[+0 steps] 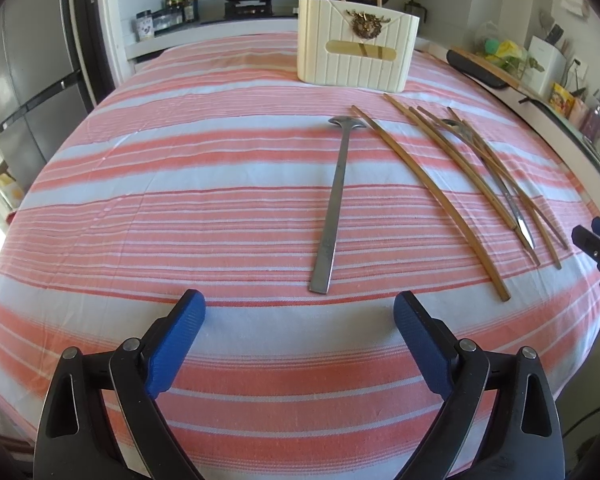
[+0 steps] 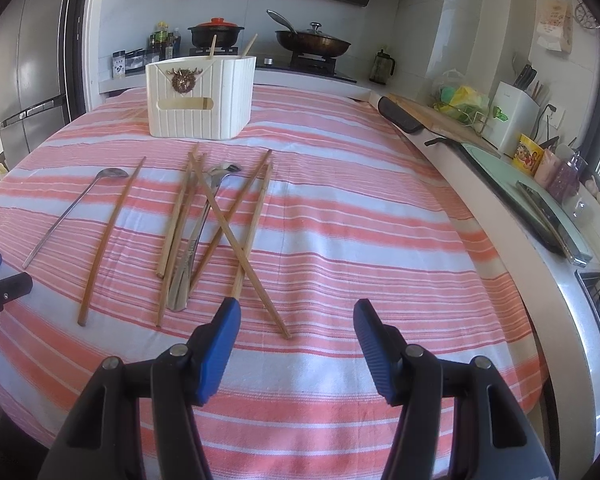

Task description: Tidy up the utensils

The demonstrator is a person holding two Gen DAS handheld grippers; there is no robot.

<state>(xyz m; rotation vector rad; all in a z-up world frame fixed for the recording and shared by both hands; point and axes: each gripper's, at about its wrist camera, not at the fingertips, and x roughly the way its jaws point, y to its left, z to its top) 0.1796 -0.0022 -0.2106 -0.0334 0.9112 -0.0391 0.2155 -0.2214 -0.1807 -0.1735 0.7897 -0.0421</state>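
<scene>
Several bamboo chopsticks [image 2: 220, 220] lie crossed in a loose pile on the striped cloth, with a metal utensil [image 2: 188, 264] among them. One chopstick [image 2: 114, 240] lies apart to their left, beside a long metal spoon [image 2: 114, 174]. A white ribbed utensil holder [image 2: 200, 96] stands behind, two sticks poking out of it. My right gripper [image 2: 298, 312] is open just above the near ends of the pile, holding nothing. In the left wrist view the spoon [image 1: 334, 208] lies straight ahead of my open, empty left gripper [image 1: 300, 304]. There the pile [image 1: 488, 168] is to the right and the holder [image 1: 356, 52] behind.
The table's pink-and-white cloth [image 2: 360, 220] runs to a counter edge on the right with a cutting board [image 2: 440, 120], knife block [image 2: 514, 112] and jars. A stove with a pot [image 2: 216, 34] and pan [image 2: 312, 44] is behind; a fridge [image 2: 24, 80] stands left.
</scene>
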